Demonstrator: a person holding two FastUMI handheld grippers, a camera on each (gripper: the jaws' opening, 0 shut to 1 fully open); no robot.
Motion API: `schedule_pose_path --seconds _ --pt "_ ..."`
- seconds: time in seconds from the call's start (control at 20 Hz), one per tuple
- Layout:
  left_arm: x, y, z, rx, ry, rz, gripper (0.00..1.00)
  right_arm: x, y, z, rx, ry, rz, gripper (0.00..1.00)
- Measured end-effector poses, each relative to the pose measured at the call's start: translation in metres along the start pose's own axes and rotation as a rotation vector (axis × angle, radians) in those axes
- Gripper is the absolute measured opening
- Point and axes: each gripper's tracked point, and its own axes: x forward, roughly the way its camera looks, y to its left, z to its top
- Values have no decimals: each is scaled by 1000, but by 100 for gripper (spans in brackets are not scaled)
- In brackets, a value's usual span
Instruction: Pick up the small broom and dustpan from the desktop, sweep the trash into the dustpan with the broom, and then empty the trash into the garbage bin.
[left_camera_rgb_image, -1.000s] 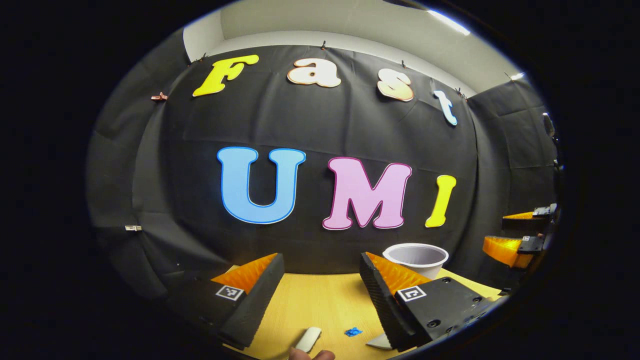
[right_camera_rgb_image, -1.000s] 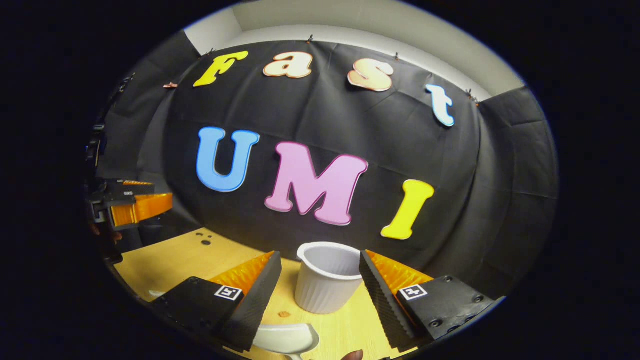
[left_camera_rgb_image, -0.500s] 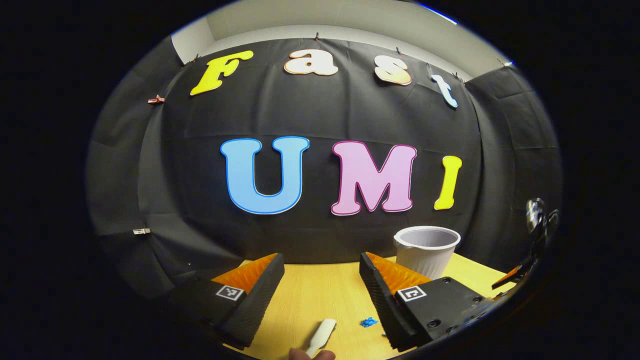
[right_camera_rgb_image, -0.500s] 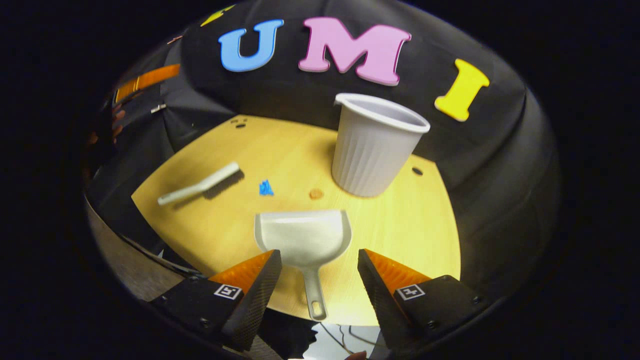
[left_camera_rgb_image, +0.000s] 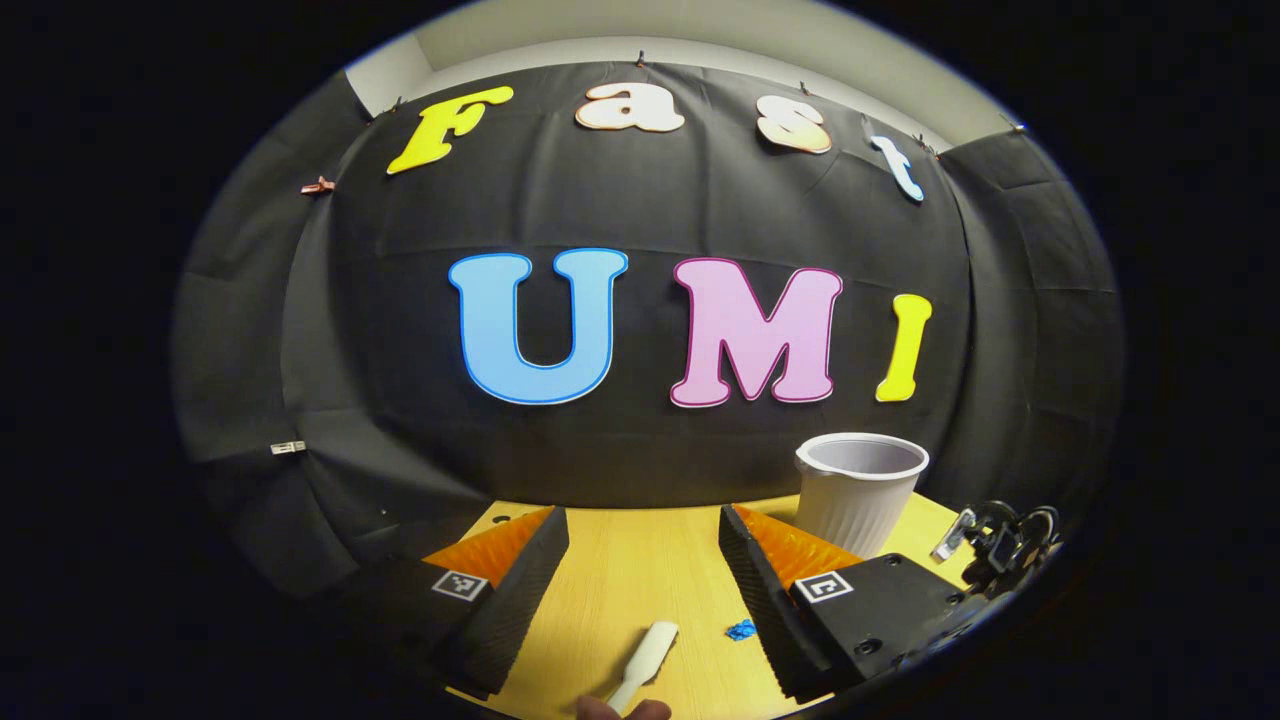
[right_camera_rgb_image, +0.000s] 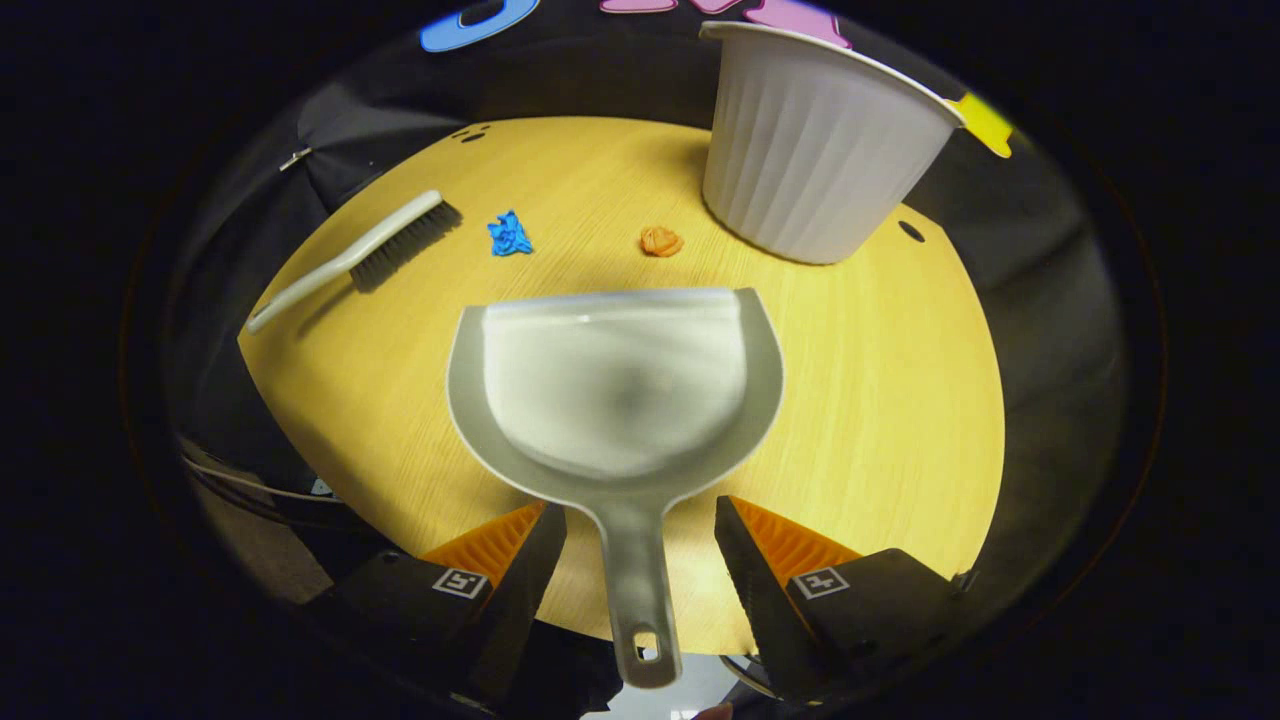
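In the right gripper view a pale grey dustpan (right_camera_rgb_image: 620, 390) lies on the round wooden table (right_camera_rgb_image: 880, 400), its handle (right_camera_rgb_image: 635, 590) pointing back between my fingers. My right gripper (right_camera_rgb_image: 640, 530) is open just above the handle, one finger on each side and neither touching it. A small white broom (right_camera_rgb_image: 350, 255) lies at the table's left. A blue scrap (right_camera_rgb_image: 509, 235) and an orange scrap (right_camera_rgb_image: 660, 241) lie beyond the dustpan's lip. In the left gripper view my left gripper (left_camera_rgb_image: 643, 545) is open above the table, the broom's handle (left_camera_rgb_image: 645, 665) and the blue scrap (left_camera_rgb_image: 741, 630) below it.
A white ribbed bin (right_camera_rgb_image: 815, 155) stands at the table's far right; it is also the bin (left_camera_rgb_image: 860, 490) right of my left fingers. Small holes (right_camera_rgb_image: 910, 231) mark the tabletop. Black cloth walls close in behind. A fingertip (left_camera_rgb_image: 620, 709) shows at the bottom edge.
My right gripper tipped down and closed in on the dustpan, whose handle now lies between the open fingers. The left gripper drifted slightly; the broom handle and bin shifted a little in its view.
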Motion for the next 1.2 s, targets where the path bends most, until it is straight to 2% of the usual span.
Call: schedule_pose_path --seconds 0.25,0.45,0.55,0.7,0.75,0.8,0.85,0.9,1.05,1.1,1.2 --pt "-2 3 -10 -13 26 19 96 24 10 -7 -24 78 38 88" --pt "-5 6 -12 -1 29 37 96 30 10 -9 6 107 47 70" --pt "-5 7 -16 -4 37 43 96 29 8 -9 16 116 43 71" --pt "-5 8 -20 -10 58 44 96 29 6 -7 26 117 42 51" --pt "-5 10 -24 -8 69 45 96 29 6 -7 17 106 43 46" --pt "-4 12 -27 -9 85 44 96 29 7 -6 18 89 45 50" --pt "-3 13 -33 -8 103 38 96 28 8 -6 22 82 43 43" --pt "-2 14 -39 0 126 30 96 28 8 -5 21 69 43 36" --pt "3 22 -70 22 239 -4 96 25 8 -4 -15 32 36 39" --pt "4 23 -85 23 292 -26 96 21 9 -1 -34 11 33 36" --pt "6 20 -124 24 438 -87 96 6 13 4 -64 -35 36 36"
